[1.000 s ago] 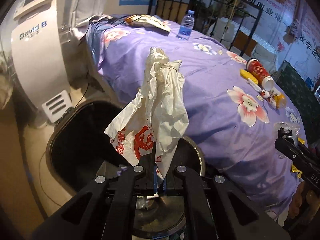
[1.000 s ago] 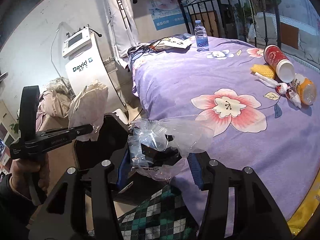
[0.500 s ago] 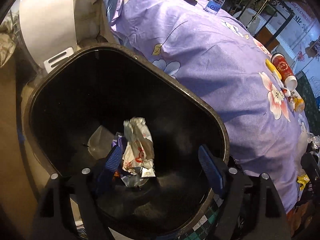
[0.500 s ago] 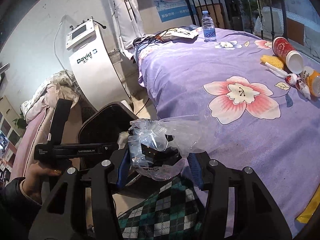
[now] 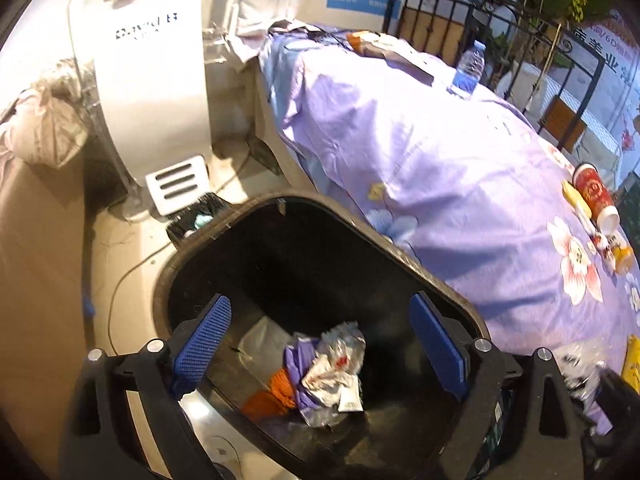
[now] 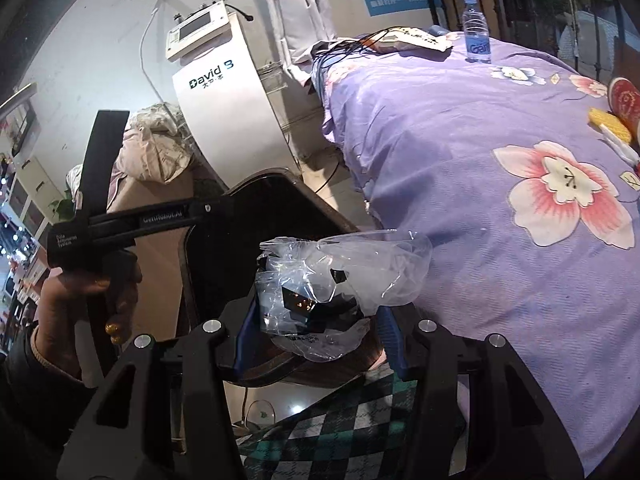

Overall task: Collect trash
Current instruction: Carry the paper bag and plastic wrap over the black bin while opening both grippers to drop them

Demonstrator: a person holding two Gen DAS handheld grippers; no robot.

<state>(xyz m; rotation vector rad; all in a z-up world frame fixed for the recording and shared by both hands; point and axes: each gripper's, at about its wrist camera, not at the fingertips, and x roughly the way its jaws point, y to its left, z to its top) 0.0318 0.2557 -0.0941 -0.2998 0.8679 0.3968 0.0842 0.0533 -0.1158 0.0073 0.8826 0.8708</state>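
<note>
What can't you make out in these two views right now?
- Left wrist view: the lettering on the white machine is blurred.
- Left wrist view: the small litter beside the red cup is too small to name.
- Right wrist view: the red cup is cut off by the right edge.
- Right wrist view: the dark thing inside the clear plastic bag between the right gripper fingers is hidden by creased film.

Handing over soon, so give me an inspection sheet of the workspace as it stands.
Surface: purple floral bedspread.
Job's things: crumpled white printed bag lies in the black bin; crumpled clear plastic wrapper in right tool.
Clutter: red paper cup, yellow corn cob, clear water bottle.
Grippers: left tool open above the bin, jaws just opened; right tool shut on wrapper.
Cables: dark cords at bed's far end.
Surroundings: white standing machine, black metal bedframe.
</note>
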